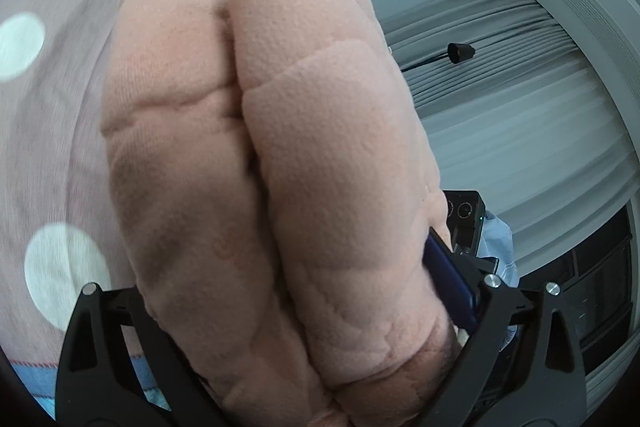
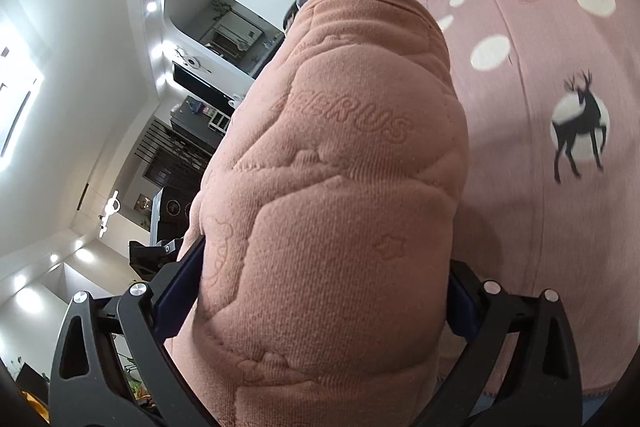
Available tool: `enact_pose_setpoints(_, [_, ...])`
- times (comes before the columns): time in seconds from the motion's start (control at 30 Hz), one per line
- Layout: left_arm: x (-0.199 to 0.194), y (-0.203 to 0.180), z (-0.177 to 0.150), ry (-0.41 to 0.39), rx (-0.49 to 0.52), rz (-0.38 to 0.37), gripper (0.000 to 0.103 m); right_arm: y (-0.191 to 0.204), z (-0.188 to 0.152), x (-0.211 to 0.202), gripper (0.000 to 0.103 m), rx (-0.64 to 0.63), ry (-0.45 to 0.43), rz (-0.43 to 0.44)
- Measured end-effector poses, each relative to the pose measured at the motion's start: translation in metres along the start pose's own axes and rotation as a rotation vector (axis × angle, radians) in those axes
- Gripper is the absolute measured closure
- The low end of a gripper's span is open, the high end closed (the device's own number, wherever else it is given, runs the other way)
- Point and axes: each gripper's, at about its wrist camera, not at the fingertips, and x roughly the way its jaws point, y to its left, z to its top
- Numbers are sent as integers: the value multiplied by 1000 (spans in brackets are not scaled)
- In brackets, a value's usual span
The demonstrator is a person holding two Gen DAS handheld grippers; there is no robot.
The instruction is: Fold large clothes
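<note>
Between both claws, above the spotted bedspread (image 2: pixel 520 75) at 3 o'clock: pink quilted fleece garment (image 2: pixel 332 187), bunched, soft, bulky, light-looking, non-slippery; left gripper (image 1: pixel 304 327) and right gripper (image 2: pixel 320 307) each clenched on thick folds; best held at seamed edges.

Both views are bright and evenly lit. In the right wrist view, ceiling spotlights (image 2: pixel 152 6) blow out to white glare from nine to eleven o'clock, with a washed-out light panel (image 2: pixel 18 107) at the nine o'clock edge. The pink garment (image 2: pixel 332 187) stays sharp enough to show its embossed texture. The dotted bedspread (image 1: pixel 52 115) smears with motion blur at nine o'clock in the left wrist view. Fisheye bending curves the pale curtain (image 1: pixel 520 99) at three o'clock, and dark vignetting rims every corner.
</note>
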Motion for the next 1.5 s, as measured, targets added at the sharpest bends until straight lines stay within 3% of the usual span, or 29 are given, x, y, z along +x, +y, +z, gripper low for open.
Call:
enact_pose_setpoints(0.17, [-7,-16,18,-10,36,1,6,-2,33,-5,3,-8,-32,15])
enact_pose_setpoints(0.3, [-2,-33,54,-20,73,2,6,-5,82,-4,3,-15,-64,34])
enact_pose_setpoints(0.53, [18,-64,165,-51,123,3,6,-16,200,17,3,-31,-99,66])
enact_pose_setpoints(0.7, [38,-64,248,-69,128,0,6,-44,293,49,2,-20,-98,81])
enact_pose_setpoints(0.9, [65,-14,356,-92,89,-20,6,-108,386,105,2,11,-81,80])
enact_pose_setpoints(1.1, [123,82,431,-123,-15,-29,6,-204,424,172,2,100,-49,47])
enact_pose_setpoints(1.2, [143,130,440,-137,-84,-23,6,-250,427,213,2,165,1,-45])
enact_pose_setpoints(1.23, [152,153,445,-120,-145,-2,6,-257,422,219,2,184,9,-78])
enact_pose_setpoints(1.33, [170,190,438,-89,-180,91,6,-288,416,237,2,233,34,-115])
enact_pose_setpoints(1.4, [171,200,436,-123,-176,69,6,-292,416,232,2,262,17,-87])
enact_pose_setpoints(1.5, [163,193,432,-140,-168,90,5,-277,416,224,1,216,5,-168])
